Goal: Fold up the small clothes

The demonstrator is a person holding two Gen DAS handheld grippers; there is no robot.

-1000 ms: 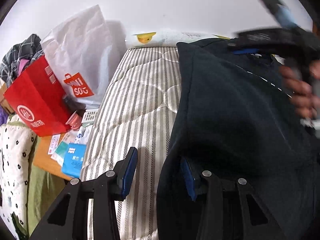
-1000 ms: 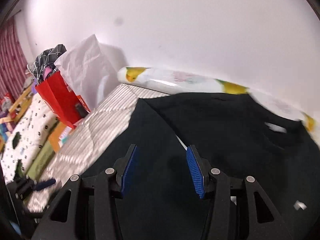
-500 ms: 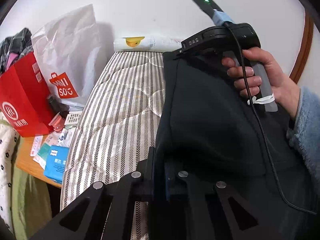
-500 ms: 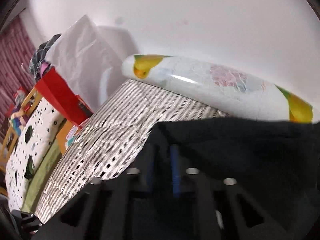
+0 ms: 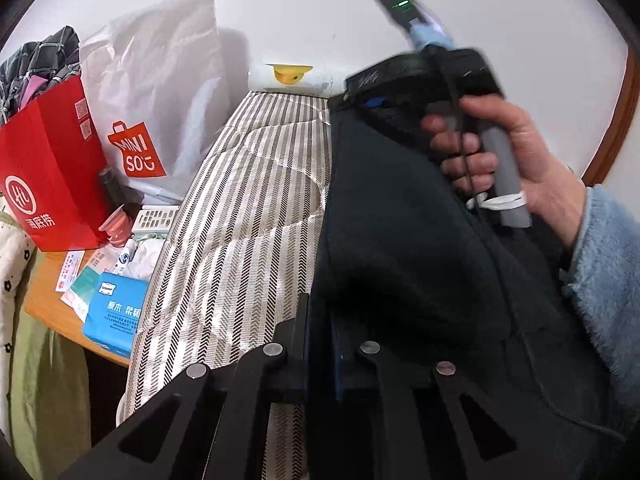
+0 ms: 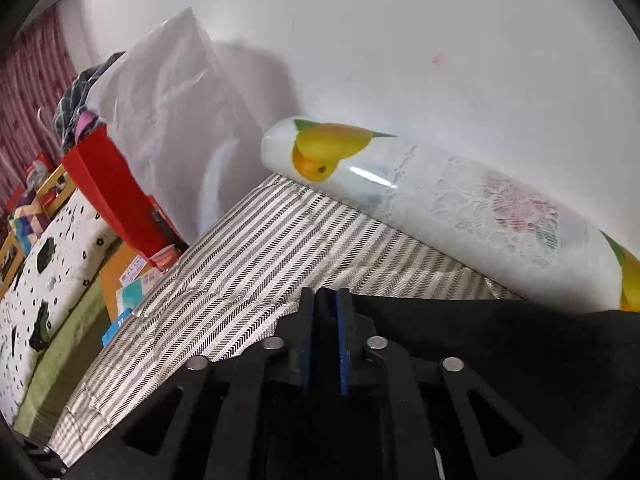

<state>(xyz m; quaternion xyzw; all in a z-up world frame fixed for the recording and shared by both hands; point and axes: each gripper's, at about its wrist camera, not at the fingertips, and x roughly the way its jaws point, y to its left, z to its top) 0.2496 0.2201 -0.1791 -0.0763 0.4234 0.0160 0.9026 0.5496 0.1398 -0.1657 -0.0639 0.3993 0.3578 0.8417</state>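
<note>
Fingers (image 5: pixel 306 344) of both grippers pinching dark garment (image 5: pixel 400 240) edge, striped mattress (image 5: pixel 248 208) beneath

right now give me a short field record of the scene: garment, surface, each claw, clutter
garment: dark top, left edge lifted off the bed
surface: striped mattress
left claw: shut on the top's near edge
right claw: pads on the top's far edge, jaws easing open
right hand: grips the claw handle, blue fleece sleeve
roll: fruit print, lies along the wall at the bed's far end
clutter beside bed: red bag, white bag, tissue pack
</note>
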